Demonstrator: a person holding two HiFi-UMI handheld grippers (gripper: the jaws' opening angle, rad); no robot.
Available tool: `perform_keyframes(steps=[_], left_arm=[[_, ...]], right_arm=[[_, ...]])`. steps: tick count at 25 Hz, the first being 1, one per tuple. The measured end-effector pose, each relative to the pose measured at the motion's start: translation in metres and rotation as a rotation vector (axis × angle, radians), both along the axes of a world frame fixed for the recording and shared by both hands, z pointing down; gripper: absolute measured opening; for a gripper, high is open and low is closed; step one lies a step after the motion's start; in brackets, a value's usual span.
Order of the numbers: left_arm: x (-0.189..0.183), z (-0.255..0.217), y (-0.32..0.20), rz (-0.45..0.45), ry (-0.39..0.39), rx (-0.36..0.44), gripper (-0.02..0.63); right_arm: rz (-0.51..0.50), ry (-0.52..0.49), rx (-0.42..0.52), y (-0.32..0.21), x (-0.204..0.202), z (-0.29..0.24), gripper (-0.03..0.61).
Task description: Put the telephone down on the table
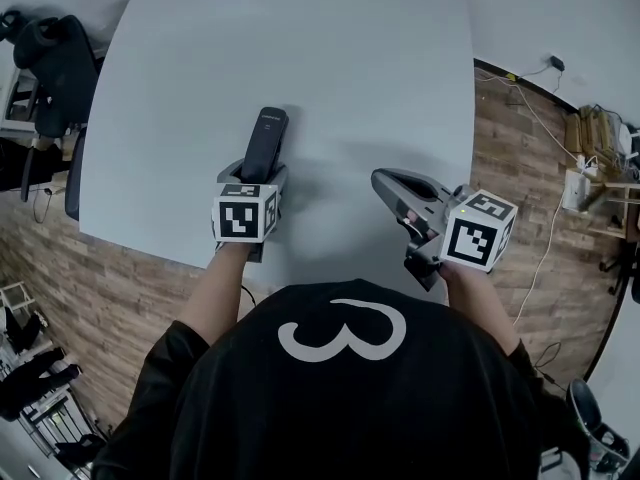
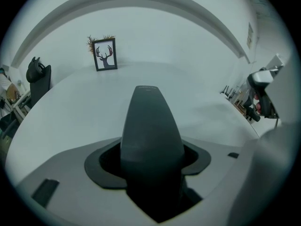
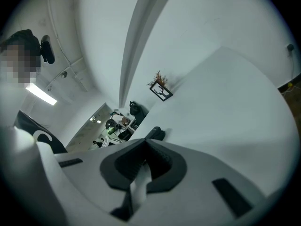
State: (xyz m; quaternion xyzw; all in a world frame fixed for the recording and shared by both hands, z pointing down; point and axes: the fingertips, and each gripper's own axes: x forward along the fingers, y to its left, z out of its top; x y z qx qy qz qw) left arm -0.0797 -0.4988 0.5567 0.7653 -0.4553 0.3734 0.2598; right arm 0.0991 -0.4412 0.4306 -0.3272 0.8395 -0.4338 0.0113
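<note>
Placement is not yet complete. The left gripper (image 1: 262, 175) is clamped on the dark grey, slim, tapered plastic telephone handset (image 1: 269, 138): in the left gripper view the two dark pads sit against the sides of the handset's near end, and the body projects forward out of the jaws and away from the tool. The tool points forward and steeply downward, so the handset's free end lies ahead of and below the jaws, over the white, round-edged table (image 1: 380, 78). In the head view a soft shadow falls on the surface just beside the handset, which suggests that it is close to the tabletop. Whether its far end touches the surface cannot be told from any view. The right gripper (image 1: 385, 181) is held to the right of the left tool, well apart from it, above the near edge of the table. Its jaws are together with nothing between them, and it takes no part in the hold. Judged from this state, the carry and most of the descent are done. The steps left are to bring the handset fully to rest on the table ahead of the left tool, spread the jaws to free it, and draw the tool back clear of it.
</note>
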Motion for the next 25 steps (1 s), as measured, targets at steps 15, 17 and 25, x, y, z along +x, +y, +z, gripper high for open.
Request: perform_keyframes(steps=[15, 17, 25], left_arm=[[0.004, -0.018, 0.005, 0.096, -0.041, 0.187, 0.416], [-0.005, -0.04, 0.0, 0.065, -0.042, 0.287, 0.419], [-0.019, -0.143, 0.064, 0.037, 0.234, 0.421, 0.418]], right_arm=[[0.006, -0.005, -0.023, 0.018, -0.006, 0.004, 0.008], [0.011, 0.001, -0.02, 0.023, -0.011, 0.001, 0.008], [0.005, 0.023, 0.035, 0.089, -0.048, -0.022, 0.008]])
